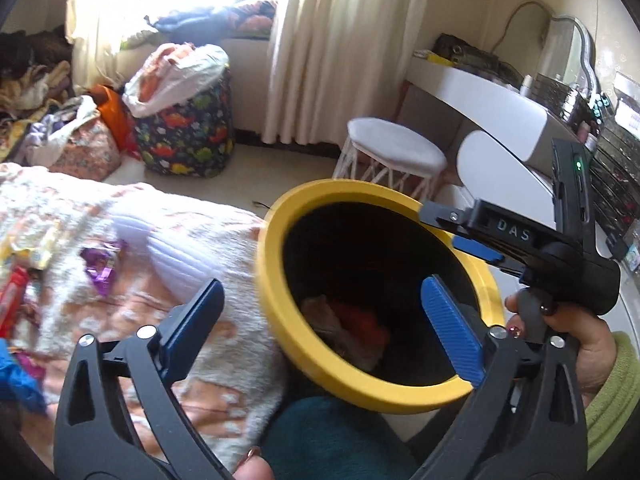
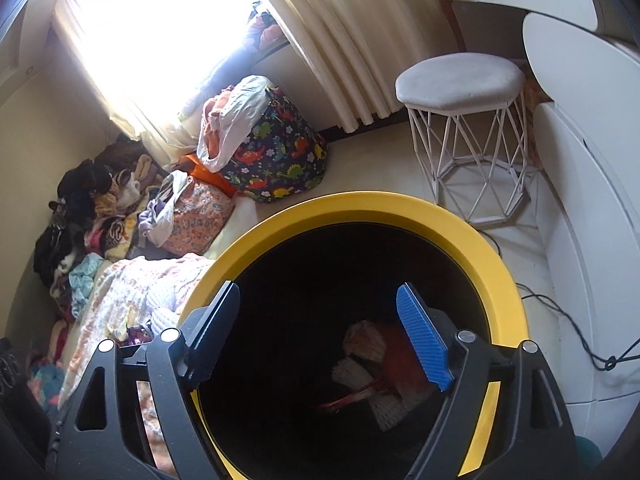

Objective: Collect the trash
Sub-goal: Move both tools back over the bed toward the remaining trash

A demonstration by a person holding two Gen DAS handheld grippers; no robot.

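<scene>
Left gripper (image 1: 320, 316) is standing with jaws released wide, gripping nothing, one pad hanging over the mouth of the yellow-rimmed bin (image 1: 280, 280). Right gripper (image 2: 320, 336) is hovering directly above the bin's opening, jaws likewise spread and empty. Crumpled trash (image 2: 376, 372) is lying at the bin's bottom. Loose wrappers (image 1: 100, 268) are resting on the bed (image 1: 192, 232) beside the bin. Beyond the bin, a white stool (image 2: 460, 76) is standing.

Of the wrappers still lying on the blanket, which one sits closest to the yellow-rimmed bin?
The purple wrapper. It lies nearer the yellow-rimmed bin than the red wrapper and the yellow wrapper, which sit at the blanket's far left edge.
</scene>
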